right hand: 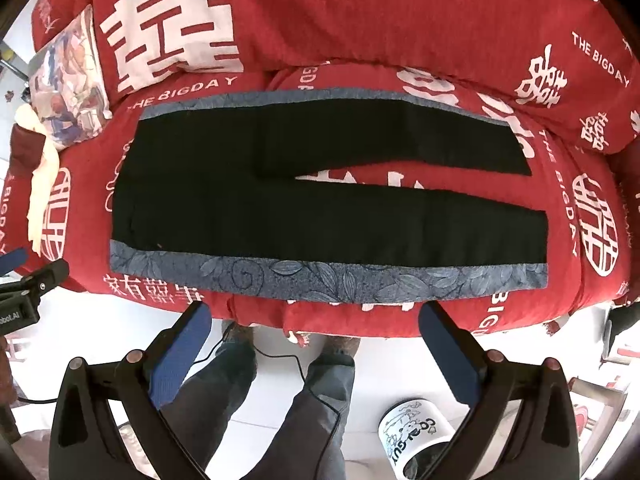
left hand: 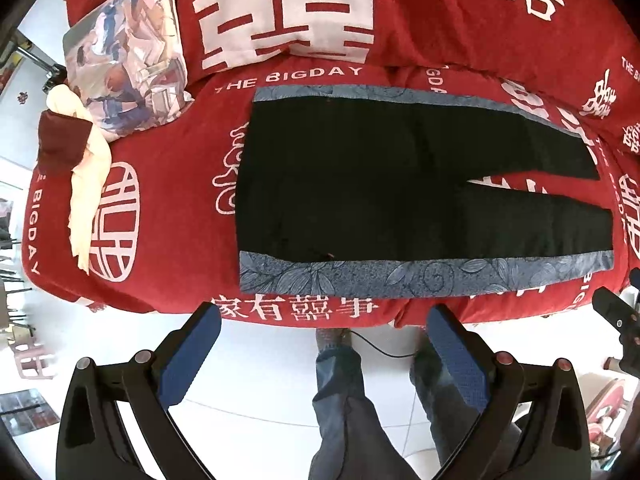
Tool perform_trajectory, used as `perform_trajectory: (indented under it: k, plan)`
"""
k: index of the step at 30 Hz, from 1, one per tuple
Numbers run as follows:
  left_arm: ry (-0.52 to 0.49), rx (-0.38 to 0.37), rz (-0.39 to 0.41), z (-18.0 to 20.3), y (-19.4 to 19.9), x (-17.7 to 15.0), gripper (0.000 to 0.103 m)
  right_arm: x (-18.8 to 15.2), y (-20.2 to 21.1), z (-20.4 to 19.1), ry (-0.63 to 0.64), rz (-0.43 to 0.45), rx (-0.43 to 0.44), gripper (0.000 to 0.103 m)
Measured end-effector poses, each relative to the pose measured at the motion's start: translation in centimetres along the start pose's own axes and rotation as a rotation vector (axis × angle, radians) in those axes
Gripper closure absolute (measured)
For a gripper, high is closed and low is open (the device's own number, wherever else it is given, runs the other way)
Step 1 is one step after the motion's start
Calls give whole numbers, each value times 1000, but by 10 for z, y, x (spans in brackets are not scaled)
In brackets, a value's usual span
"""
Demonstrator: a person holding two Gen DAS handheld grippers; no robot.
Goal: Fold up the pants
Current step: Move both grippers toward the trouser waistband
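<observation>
Black pants (left hand: 360, 184) (right hand: 304, 208) with blue floral side stripes lie flat and spread out on a red sofa seat (left hand: 172, 208) (right hand: 568, 280). The waist is to the left, and the two legs run right with a gap between them. My left gripper (left hand: 324, 320) hangs open in front of the sofa's front edge, below the near stripe, holding nothing. My right gripper (right hand: 316, 316) is also open and empty, just short of the near leg's stripe (right hand: 328, 280). Each gripper's body shows at the edge of the other's view.
A printed cushion (left hand: 124, 60) and cream and maroon cloth (left hand: 84, 184) sit at the sofa's left end. The person's legs (right hand: 280, 412) stand on white tile floor, with a black cable. A white printed bin (right hand: 416, 436) stands on the floor at right.
</observation>
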State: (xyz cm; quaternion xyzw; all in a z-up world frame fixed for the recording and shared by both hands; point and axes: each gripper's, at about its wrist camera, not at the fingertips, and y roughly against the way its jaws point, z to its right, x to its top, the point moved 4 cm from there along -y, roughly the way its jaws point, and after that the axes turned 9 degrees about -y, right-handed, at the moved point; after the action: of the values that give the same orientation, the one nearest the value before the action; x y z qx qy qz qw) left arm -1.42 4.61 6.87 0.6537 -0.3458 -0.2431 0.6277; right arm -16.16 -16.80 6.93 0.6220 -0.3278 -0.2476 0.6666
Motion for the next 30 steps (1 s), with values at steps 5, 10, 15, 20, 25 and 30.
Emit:
perform_trajectory:
  k: [5, 10, 15, 20, 25, 30]
  plan:
    - [-2, 2, 0, -2, 0, 1, 0, 2, 0, -1, 13, -2, 3, 0]
    - [-5, 6, -1, -3, 1, 2, 0, 5, 1, -1, 5, 2, 11, 0]
    - [-7, 11, -4, -3, 1, 6, 0, 6, -1, -1, 2, 0, 12, 0]
    - [-11, 13, -6, -4, 1, 9, 0, 10, -2, -3, 4, 2, 18, 0]
    - [-10, 13, -5, -3, 0, 8, 0, 13, -5, -6, 7, -3, 20, 0]
    - [-12, 12, -9, -3, -1, 8, 0, 14, -5, -6, 5, -3, 21, 0]
